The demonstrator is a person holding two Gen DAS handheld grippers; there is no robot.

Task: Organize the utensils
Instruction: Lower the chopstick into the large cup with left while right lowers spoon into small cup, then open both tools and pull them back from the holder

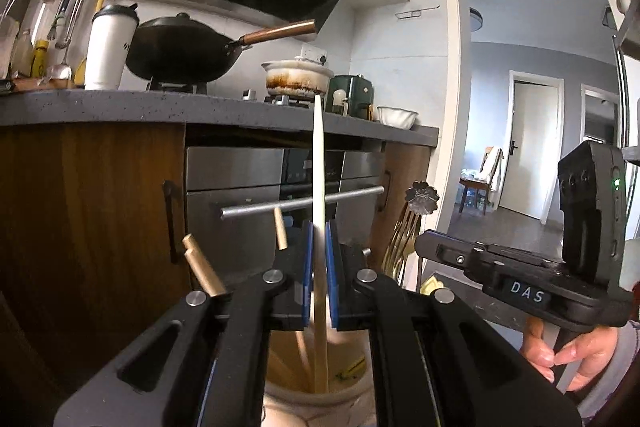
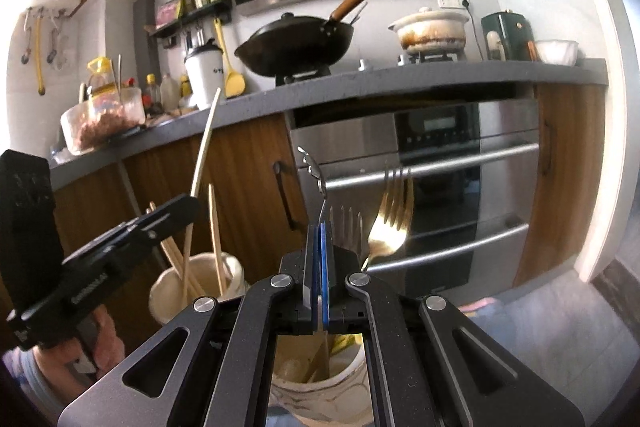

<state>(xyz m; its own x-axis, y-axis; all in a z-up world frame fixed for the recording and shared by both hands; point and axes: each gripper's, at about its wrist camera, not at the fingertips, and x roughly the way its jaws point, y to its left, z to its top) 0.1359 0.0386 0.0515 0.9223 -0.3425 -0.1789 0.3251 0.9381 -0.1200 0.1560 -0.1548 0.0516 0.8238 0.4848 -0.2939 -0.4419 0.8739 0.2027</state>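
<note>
My left gripper [image 1: 319,247] is shut on a pale wooden chopstick [image 1: 319,163] that stands upright, its lower end inside a cream holder cup [image 1: 352,393] with other chopsticks [image 1: 200,267]. My right gripper [image 2: 319,247] is shut on a thin silver utensil handle [image 2: 316,175] with a flower-shaped end [image 1: 422,197]; its lower end is in a second cup [image 2: 352,367] below the gripper. A gold fork [image 2: 390,223] and a silver fork [image 2: 347,227] stand in that cup. The left gripper's chopstick [image 2: 204,147] and its cup [image 2: 160,295] show at left in the right wrist view.
A grey counter [image 2: 400,75] runs behind, with a black wok [image 2: 296,45], a white casserole pot [image 2: 430,31], a white tumbler [image 2: 204,73] and bottles. Below it are a steel oven [image 2: 440,167] with bar handles and wooden cabinet doors [image 1: 88,211]. A doorway [image 1: 532,107] opens at right.
</note>
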